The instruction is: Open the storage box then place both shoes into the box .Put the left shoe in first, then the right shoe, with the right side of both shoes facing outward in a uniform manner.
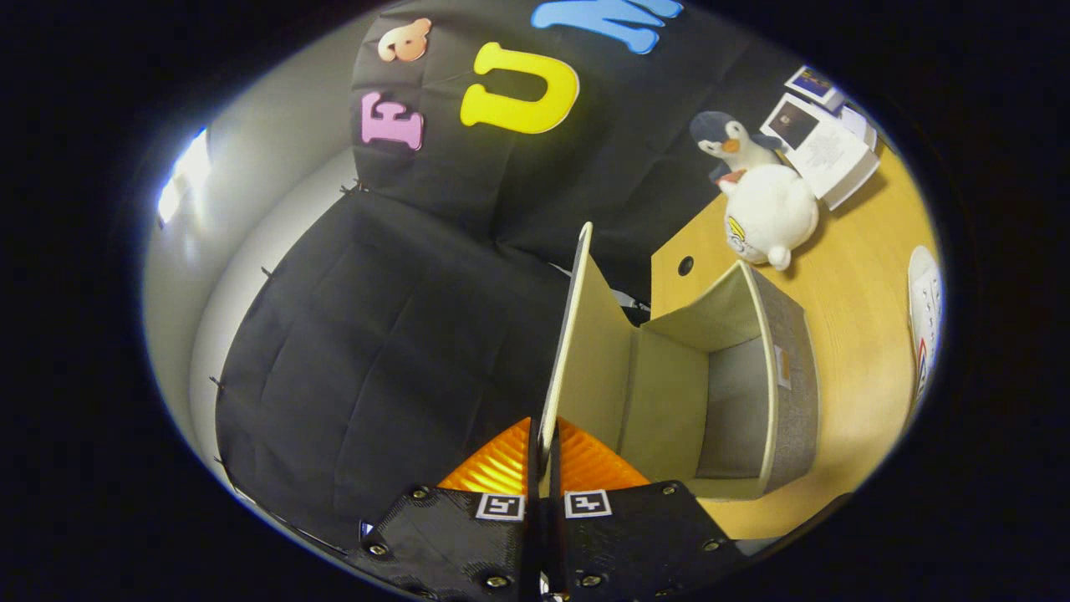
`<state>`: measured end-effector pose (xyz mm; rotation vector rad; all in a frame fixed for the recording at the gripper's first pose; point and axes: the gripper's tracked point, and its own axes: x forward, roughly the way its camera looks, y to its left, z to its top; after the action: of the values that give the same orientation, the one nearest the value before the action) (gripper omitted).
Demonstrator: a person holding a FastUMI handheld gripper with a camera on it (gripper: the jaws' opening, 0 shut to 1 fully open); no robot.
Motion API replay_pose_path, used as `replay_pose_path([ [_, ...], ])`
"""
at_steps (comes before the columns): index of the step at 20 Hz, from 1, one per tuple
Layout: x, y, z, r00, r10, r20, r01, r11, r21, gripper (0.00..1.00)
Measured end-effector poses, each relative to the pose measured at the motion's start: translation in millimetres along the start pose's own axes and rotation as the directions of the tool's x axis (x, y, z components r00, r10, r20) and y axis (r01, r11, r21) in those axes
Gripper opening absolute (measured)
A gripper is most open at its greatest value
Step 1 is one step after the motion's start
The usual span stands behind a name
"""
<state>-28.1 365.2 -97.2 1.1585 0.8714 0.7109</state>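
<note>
Two gripper (543, 456) fingers pinch thin lid (568, 334), apparently fabric-covered.

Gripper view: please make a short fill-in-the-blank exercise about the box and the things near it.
1. The jaws of the gripper are shut on the box's ____.
2. The inside of the storage box holds ____ shoes.
3. Beyond the box, on the table, lie two plush ____.

Missing words: lid; no; toys

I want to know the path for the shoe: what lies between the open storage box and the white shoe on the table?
In the gripper view, bare wooden table separates the storage box from the white shoe. The tongs are shut on the box's lid.
</note>
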Motion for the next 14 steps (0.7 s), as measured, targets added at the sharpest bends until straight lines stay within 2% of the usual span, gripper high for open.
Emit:
replay_pose_path([
  [7, 49.6, 47.9, -23.3, 0.999, -0.032, -0.022, 0.028, 0.986, -0.163, 0.03],
  [13, 96.7, 64.8, -56.2, 0.994, -0.082, -0.076, 0.051, 0.936, -0.349, 0.04],
  [14, 102.6, 66.2, -61.8, 0.992, -0.092, -0.088, 0.052, 0.923, -0.382, 0.08],
])
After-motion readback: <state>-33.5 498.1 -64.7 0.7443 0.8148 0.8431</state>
